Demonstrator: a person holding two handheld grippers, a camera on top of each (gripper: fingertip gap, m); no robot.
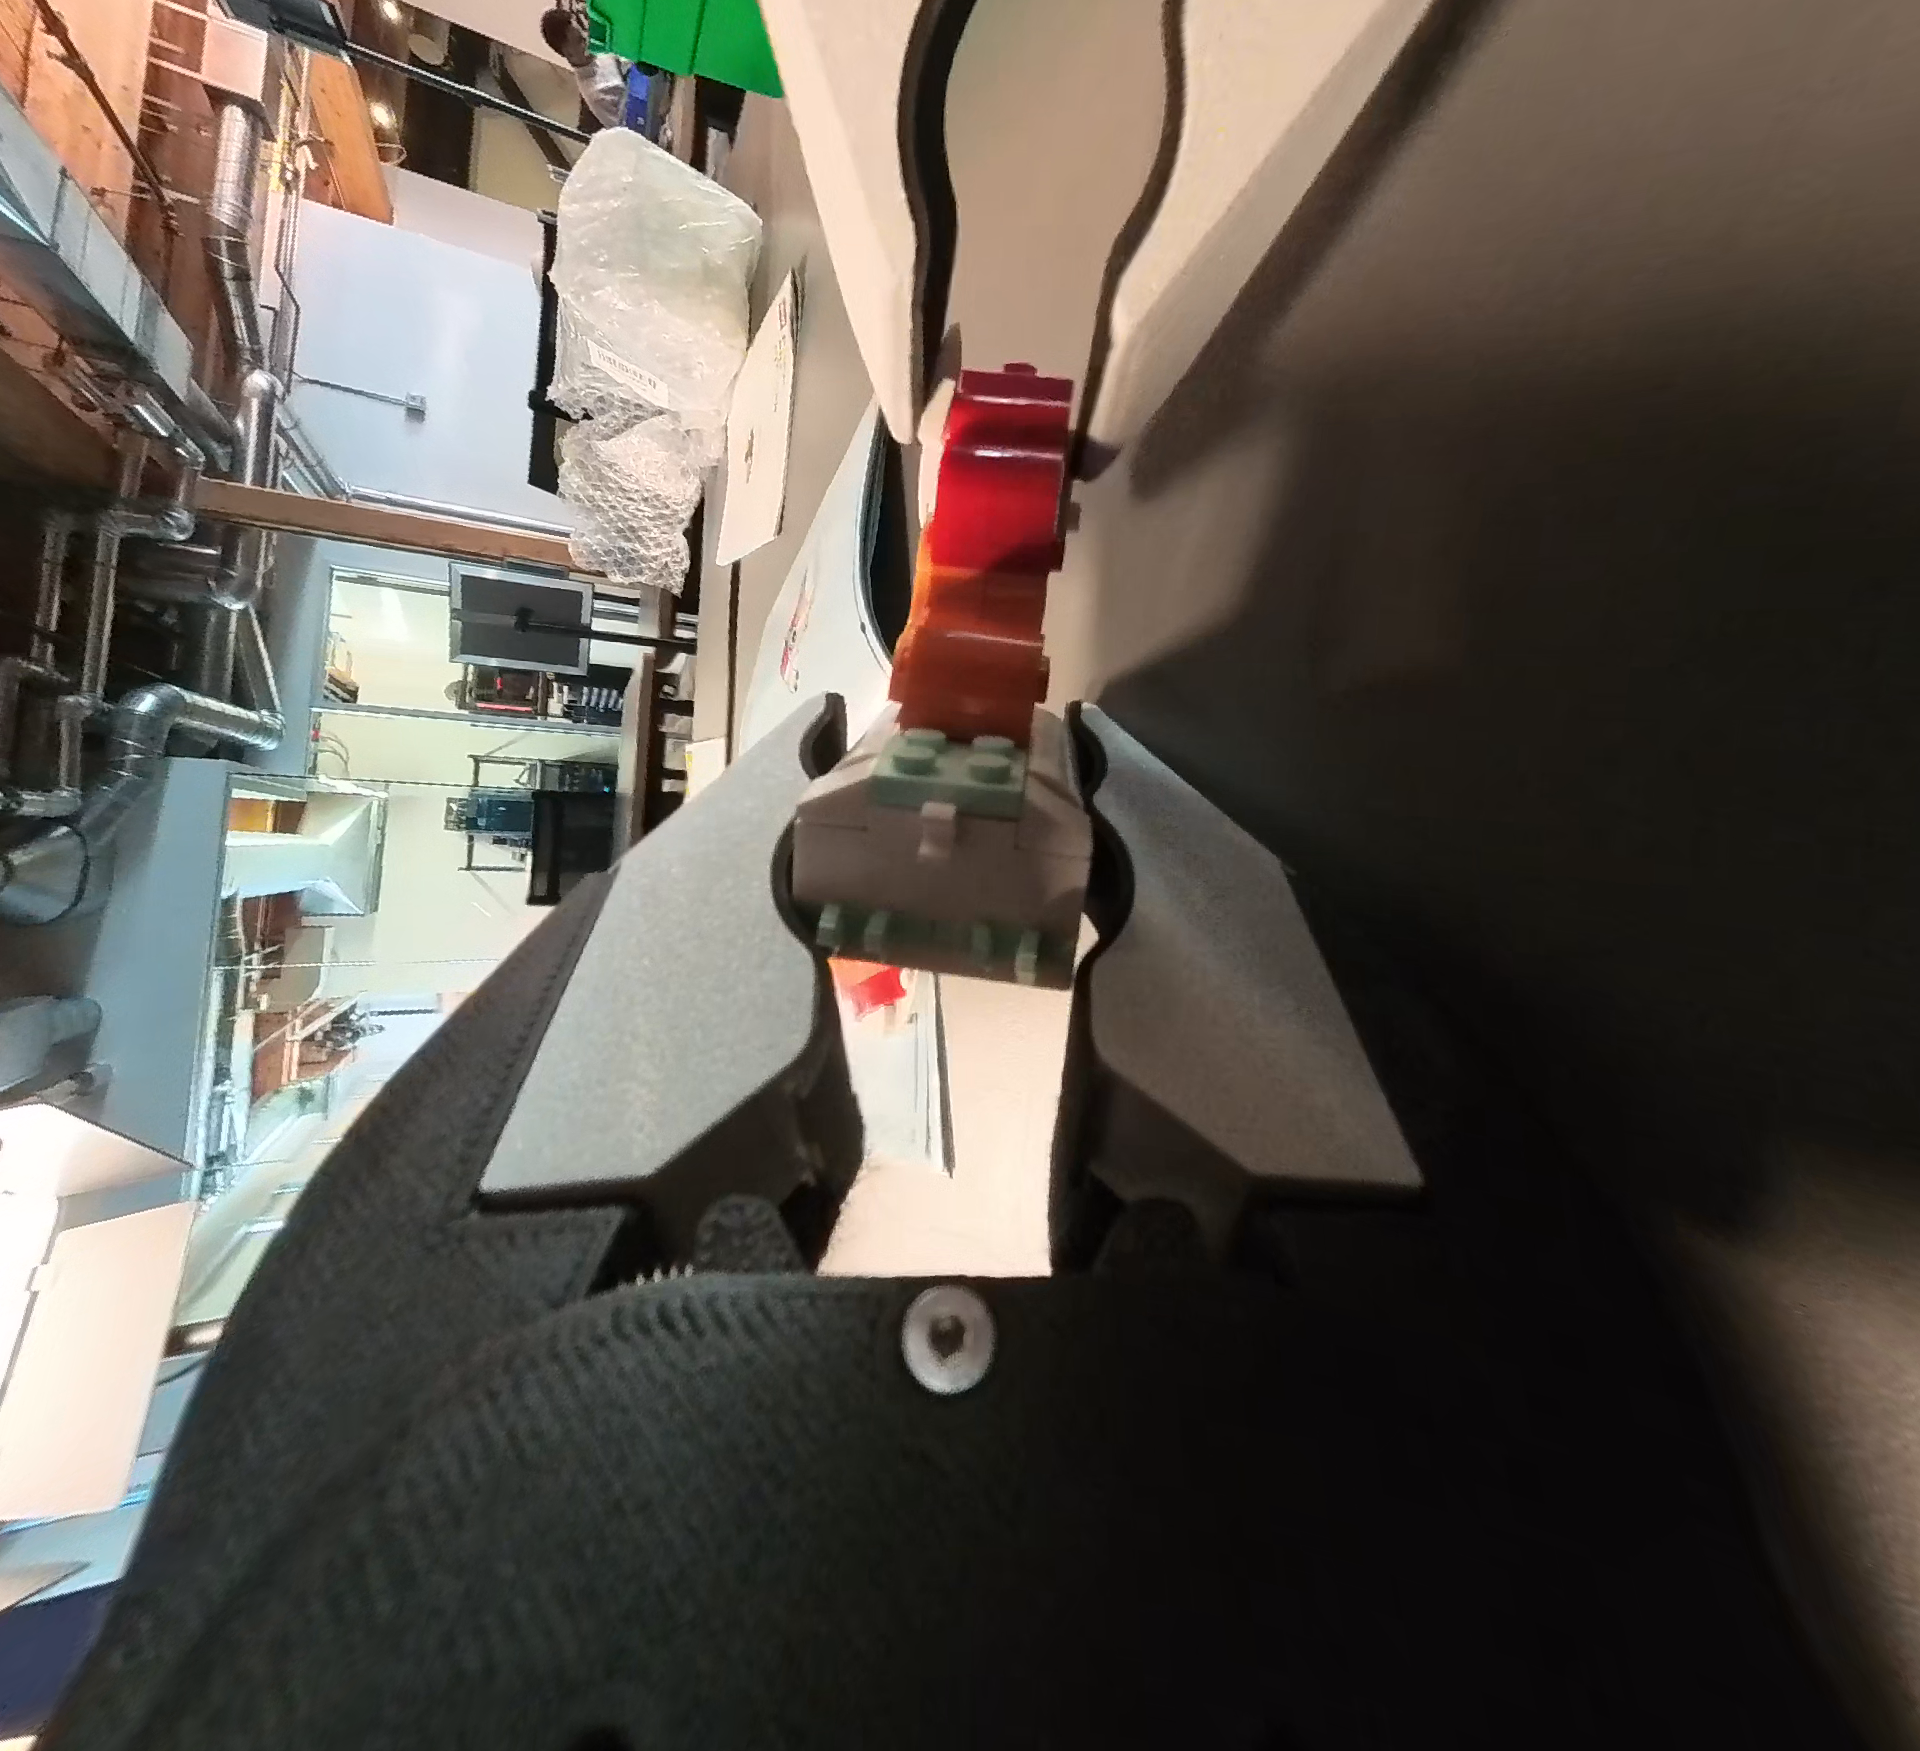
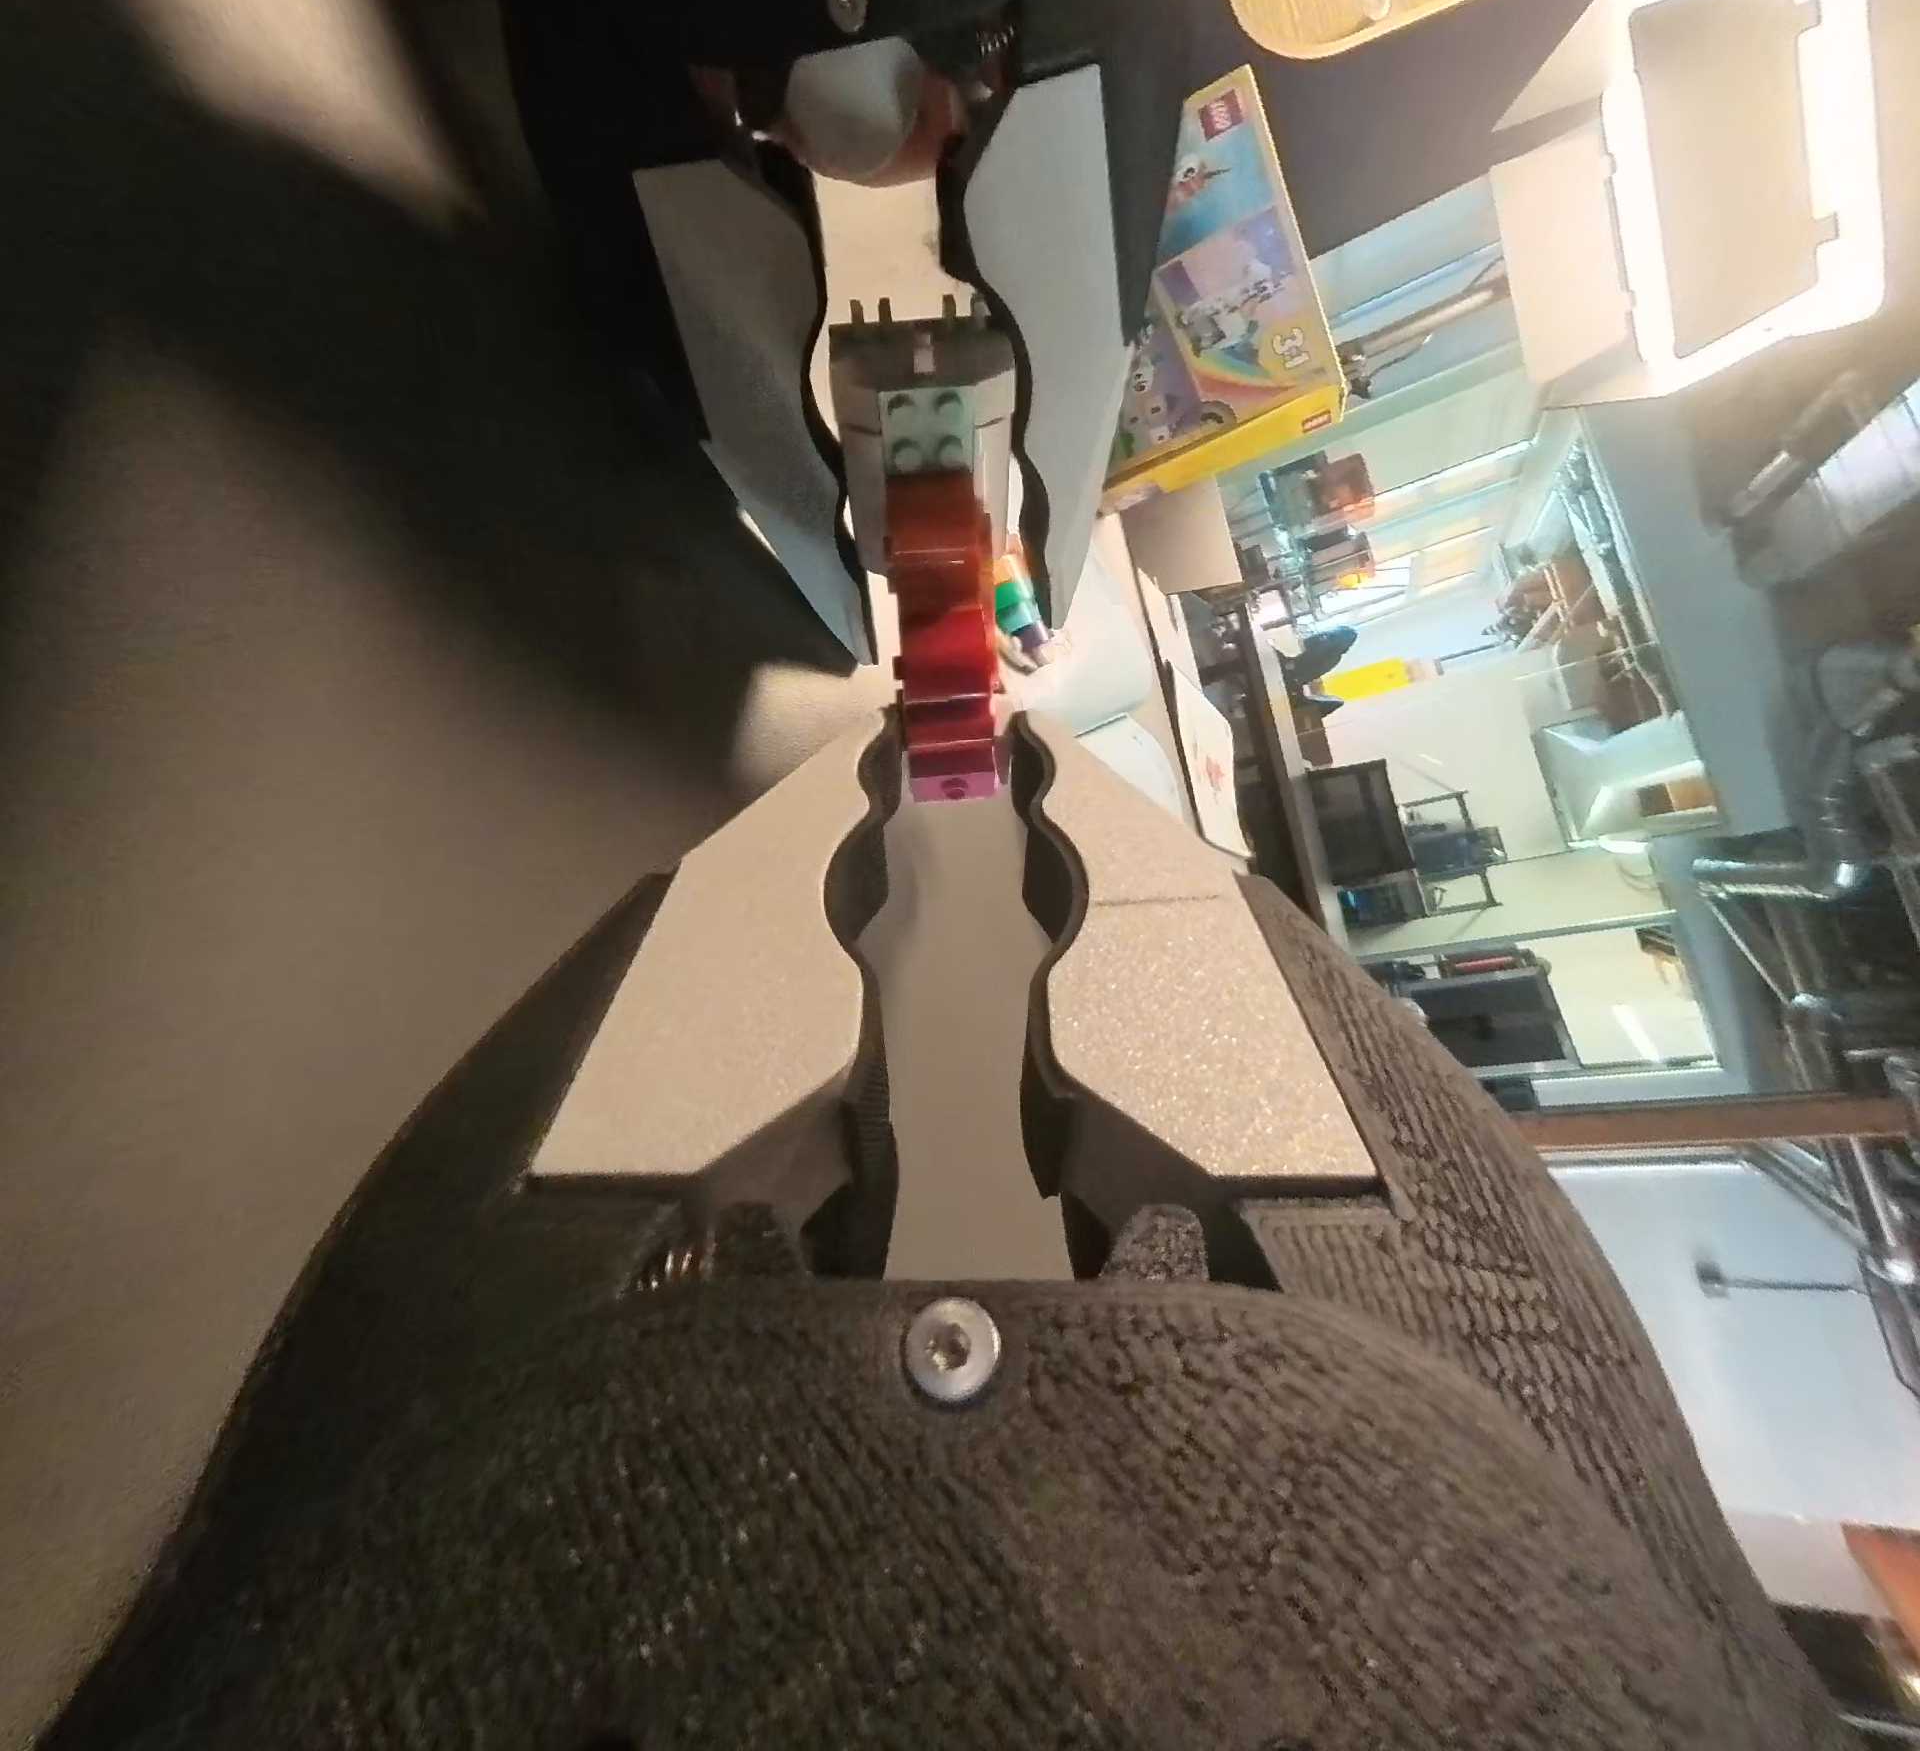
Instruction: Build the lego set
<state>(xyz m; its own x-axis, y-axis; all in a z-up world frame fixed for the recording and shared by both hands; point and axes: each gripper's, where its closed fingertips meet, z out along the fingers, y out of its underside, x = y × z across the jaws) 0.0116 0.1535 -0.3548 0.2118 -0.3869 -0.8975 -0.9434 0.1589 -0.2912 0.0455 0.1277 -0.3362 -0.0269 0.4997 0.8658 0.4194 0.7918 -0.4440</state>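
The lego assembly, a grey block topped by a pale green plate, is clamped by the left hand-held gripper. Its red-orange stack ends in a pink brick gripped by the right hand-held gripper. A joining step is judged underway; a straight, aligned press is needed. The set's box lies on the desk.

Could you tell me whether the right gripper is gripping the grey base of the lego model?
No, the left gripper grips the grey base; the right gripper is at the pink end.
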